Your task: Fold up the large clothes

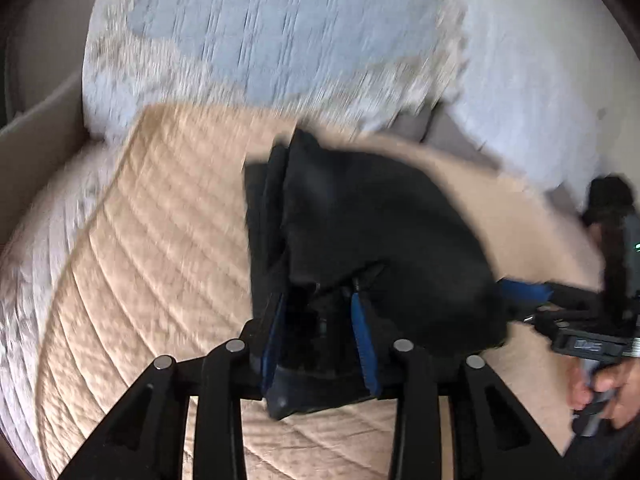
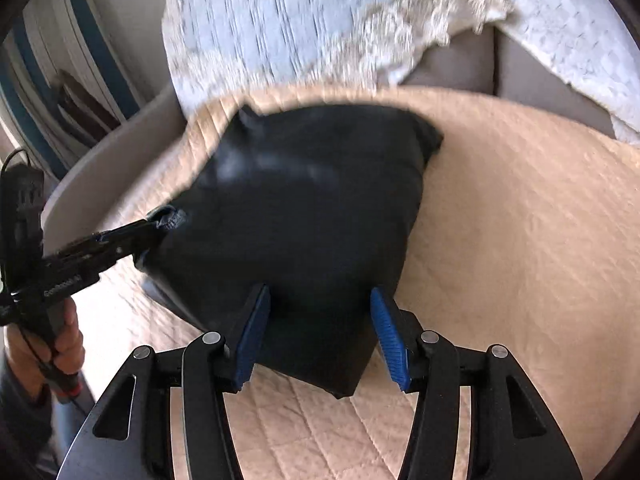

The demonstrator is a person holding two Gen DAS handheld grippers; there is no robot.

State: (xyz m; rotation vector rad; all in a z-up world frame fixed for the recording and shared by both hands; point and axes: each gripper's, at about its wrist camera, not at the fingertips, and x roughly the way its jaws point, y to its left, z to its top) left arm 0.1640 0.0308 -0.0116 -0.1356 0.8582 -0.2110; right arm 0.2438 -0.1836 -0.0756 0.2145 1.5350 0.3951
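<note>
Left wrist view looks down my left gripper point(image 1: 320, 332), whose blue-padded jaws are drawn in close on a bunched fold of the black folded garment point(image 1: 372, 216); the cloth fills the gap between the pads and I have hold of it there. The garment lies as a dark bundle on the beige quilted mat point(image 1: 160, 220), its near corner hanging just past my jaws and its far corner pointing up toward the pale blue-and-white woven blanket point(image 1: 280, 28). At the right edge of this view my right gripper point(image 1: 520, 292) reaches in from the side, its blue pad touching the edge of the garment, with my right hand point(image 1: 600, 392) on the handle below it. The picture is smeared, so fine detail is lost.

From the right wrist view, my right gripper point(image 2: 320, 340) has its jaws spread wide, one blue pad on either side of the garment's point(image 2: 312, 208) near corner. The cloth sits between the pads without being pinched. My left gripper point(image 2: 160, 224) comes in from the left and clamps a small gathered bit of the garment's edge, my left hand point(image 2: 60, 340) wrapped round its handle. The mat point(image 2: 520, 240) spreads beneath, the blanket point(image 2: 280, 20) lies beyond it.
</note>
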